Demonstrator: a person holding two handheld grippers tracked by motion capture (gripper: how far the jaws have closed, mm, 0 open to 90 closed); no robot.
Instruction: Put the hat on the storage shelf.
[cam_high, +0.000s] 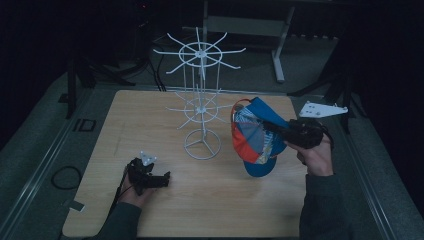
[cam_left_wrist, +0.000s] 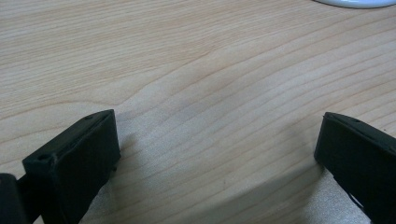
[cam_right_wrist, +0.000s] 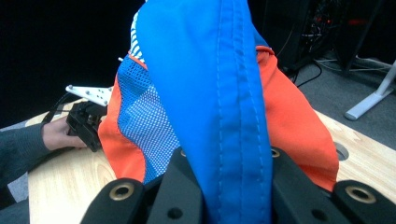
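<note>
The right hand-held gripper (cam_high: 280, 128) pinched a blue-and-orange fabric cap (cam_high: 256, 137), lifted off the wooden tabletop (cam_high: 150, 120) beside the white wire display stand (cam_high: 201, 100). Seemingly hanging remained undone. The left hand-held gripper (cam_high: 161, 179) rested spread, empty.

— What is the table (cam_left_wrist: 196, 70) made of?
— Pale wood, matt, with fine grain.
— The cap (cam_right_wrist: 210, 93)?
— Stitched blue and orange cloth, with mesh panels.
— The rack (cam_high: 201, 95)?
— Thin white wire.
— The fingers (cam_left_wrist: 74, 158)?
— Matt black plastic.
</note>
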